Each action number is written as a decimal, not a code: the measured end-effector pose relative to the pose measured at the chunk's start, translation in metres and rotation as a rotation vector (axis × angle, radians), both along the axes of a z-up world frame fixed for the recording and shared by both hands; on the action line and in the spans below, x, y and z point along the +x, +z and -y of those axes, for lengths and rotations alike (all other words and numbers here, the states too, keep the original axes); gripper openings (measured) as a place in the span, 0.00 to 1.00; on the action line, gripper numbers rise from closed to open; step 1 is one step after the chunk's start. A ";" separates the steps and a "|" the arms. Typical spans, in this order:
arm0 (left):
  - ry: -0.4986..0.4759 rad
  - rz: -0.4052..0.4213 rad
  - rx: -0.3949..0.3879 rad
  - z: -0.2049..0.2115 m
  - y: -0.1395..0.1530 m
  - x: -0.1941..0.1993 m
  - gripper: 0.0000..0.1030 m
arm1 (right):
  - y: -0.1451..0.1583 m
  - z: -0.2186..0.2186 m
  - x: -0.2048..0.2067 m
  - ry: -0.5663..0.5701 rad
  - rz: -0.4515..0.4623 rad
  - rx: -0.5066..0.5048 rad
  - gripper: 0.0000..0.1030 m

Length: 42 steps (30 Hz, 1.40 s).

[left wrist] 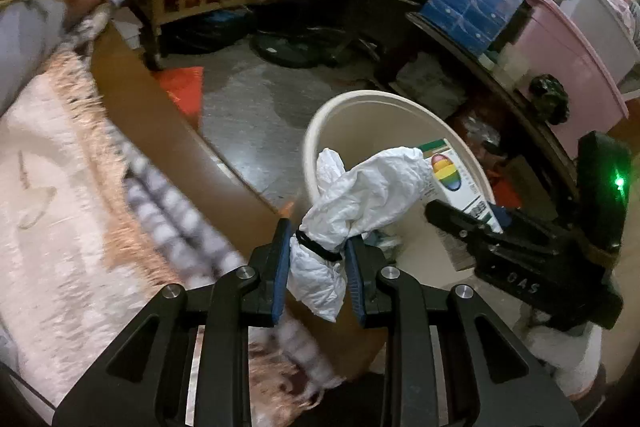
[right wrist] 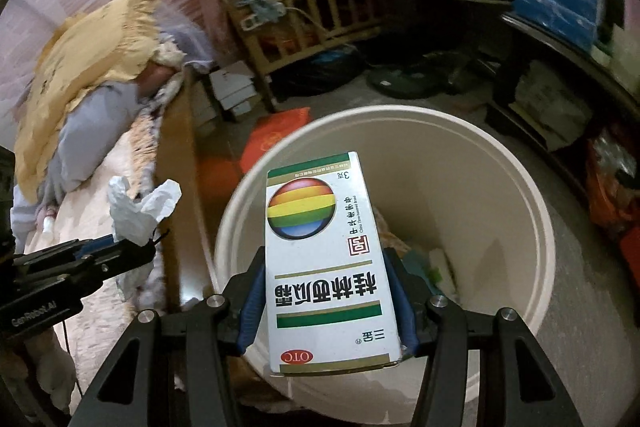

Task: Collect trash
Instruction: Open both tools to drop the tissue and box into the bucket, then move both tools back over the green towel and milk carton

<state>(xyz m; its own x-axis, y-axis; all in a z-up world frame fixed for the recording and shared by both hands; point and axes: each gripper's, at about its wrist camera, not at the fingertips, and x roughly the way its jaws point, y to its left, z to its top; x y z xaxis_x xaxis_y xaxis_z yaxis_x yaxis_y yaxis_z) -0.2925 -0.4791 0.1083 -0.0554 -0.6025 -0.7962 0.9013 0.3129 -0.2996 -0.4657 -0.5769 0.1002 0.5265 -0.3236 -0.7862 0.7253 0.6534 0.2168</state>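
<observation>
In the right wrist view the right gripper (right wrist: 328, 303) sits low in the centre of the frame, its blue-padded jaws clamped on the two long sides of a white medicine box (right wrist: 326, 259). The box runs lengthwise up the frame, away from the camera: the end marked OTC is nearest the lens, the far end reaches to mid-frame, and its printed face with the rainbow ball is turned up toward the camera. It hangs over the open mouth of the cream bin (right wrist: 536, 211), which fills the centre and lower right; some scraps already lie at the bottom.

In the left wrist view the left gripper (left wrist: 318, 259) is low centre, its jaws pressed against a crumpled white tissue wad (left wrist: 360, 199) with a black band around its waist. The wad's long axis climbs from lower centre toward the upper right, its loose end leaning over the bin's rim (left wrist: 320, 123); its lower end dangles below the pads.

Judging by this, the step in hand is the drop. The box looks ready: parting the right jaws should let it fall in. The tissue seems to need a little more travel toward the bin's centre first, since its held part is still over the near rim beside the wooden bed edge (left wrist: 168, 131).
</observation>
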 end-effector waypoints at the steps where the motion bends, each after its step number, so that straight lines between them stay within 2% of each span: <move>1: -0.006 -0.007 -0.001 0.004 -0.001 -0.002 0.23 | -0.001 0.002 -0.003 -0.007 0.000 0.003 0.51; 9: -0.040 -0.049 -0.017 0.026 -0.004 -0.012 0.25 | -0.008 0.015 -0.014 -0.048 -0.016 0.021 0.51; 11: -0.037 -0.095 -0.035 0.030 -0.003 -0.010 0.31 | -0.009 0.018 -0.017 -0.064 -0.016 0.027 0.52; 12: -0.035 -0.124 -0.045 0.030 -0.003 -0.007 0.41 | -0.010 0.019 -0.017 -0.072 -0.013 0.034 0.53; 13: -0.032 -0.139 -0.054 0.030 -0.003 -0.006 0.52 | -0.010 0.020 -0.019 -0.081 -0.009 0.038 0.57; 14: -0.029 -0.151 -0.069 0.029 -0.002 -0.005 0.55 | -0.009 0.021 -0.021 -0.090 -0.008 0.038 0.65; 15: -0.027 -0.150 -0.082 0.027 0.000 -0.005 0.55 | -0.008 0.021 -0.023 -0.101 -0.005 0.033 0.68; 23: 0.001 -0.102 -0.065 0.006 0.003 0.003 0.55 | -0.003 0.011 -0.015 -0.072 0.010 0.031 0.69; 30: 0.136 0.020 -0.047 -0.041 0.007 0.024 0.55 | -0.002 -0.011 0.011 0.007 0.022 0.028 0.69; 38: 0.281 0.118 -0.028 -0.098 0.009 0.050 0.55 | 0.013 -0.053 0.055 0.126 0.058 0.010 0.69; 42: 0.345 0.140 -0.011 -0.130 0.008 0.066 0.55 | 0.016 -0.075 0.080 0.194 0.058 0.006 0.69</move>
